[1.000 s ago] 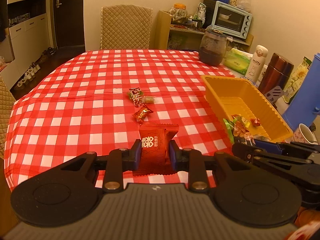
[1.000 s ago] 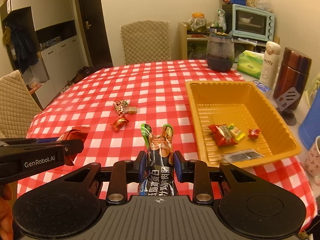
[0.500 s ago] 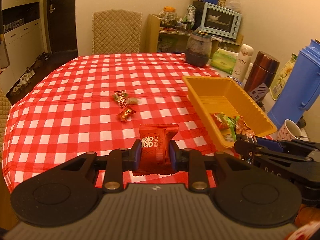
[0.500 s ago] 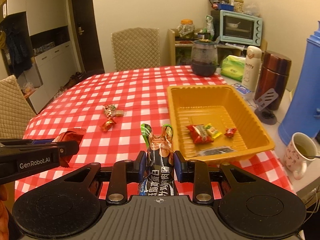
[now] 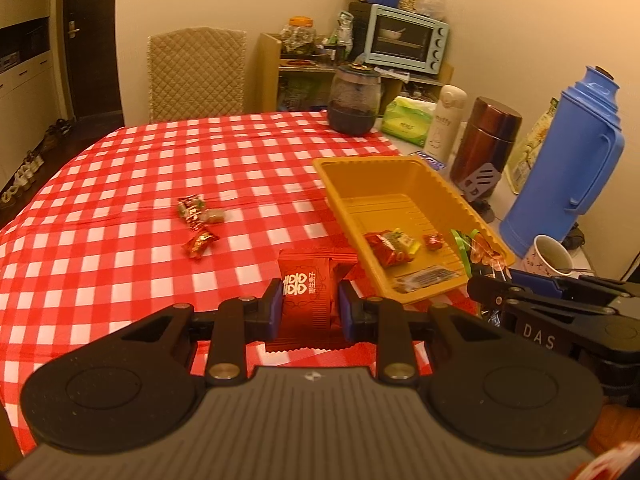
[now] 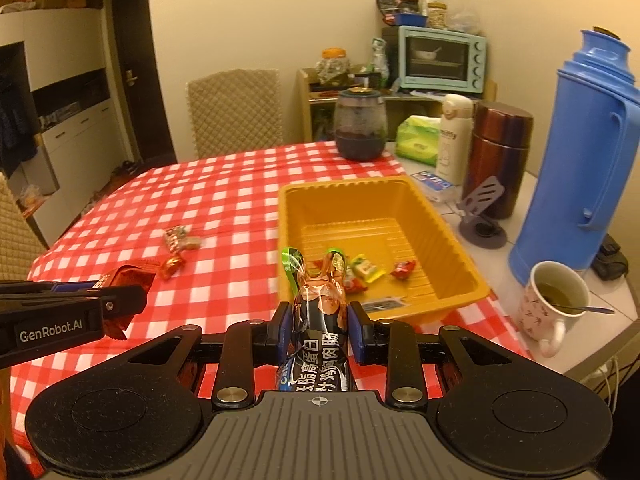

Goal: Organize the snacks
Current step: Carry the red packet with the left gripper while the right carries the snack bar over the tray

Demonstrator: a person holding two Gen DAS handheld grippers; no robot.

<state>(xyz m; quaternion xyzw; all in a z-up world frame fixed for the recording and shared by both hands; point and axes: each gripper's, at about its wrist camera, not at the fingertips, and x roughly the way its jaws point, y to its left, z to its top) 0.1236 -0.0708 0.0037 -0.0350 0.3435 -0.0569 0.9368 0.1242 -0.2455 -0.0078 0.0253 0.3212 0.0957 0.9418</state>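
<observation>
My left gripper (image 5: 307,304) is shut on a red square snack packet (image 5: 308,296), held above the checked tablecloth near the yellow tray's (image 5: 344,184) near left corner. My right gripper (image 6: 319,334) is shut on a dark sausage packet (image 6: 318,320) with green-tipped ends, held in front of the yellow tray (image 6: 452,240). The tray holds several small wrapped snacks (image 6: 362,268). Three loose candies (image 5: 198,220) lie on the cloth to the tray's left. The right gripper also shows in the left wrist view (image 5: 486,284). The left gripper also shows in the right wrist view (image 6: 120,296).
A blue thermos (image 6: 580,152), a mug with a spoon (image 6: 554,304), a brown flask (image 6: 500,152), a white bottle (image 6: 454,136), a phone stand (image 6: 482,216) and a dark jar (image 6: 360,124) stand right of and behind the tray. A chair (image 5: 196,72) stands at the far side.
Both grippers have risen and swung right toward the tray, each still holding its packet. The tray now lies closer in front of them.
</observation>
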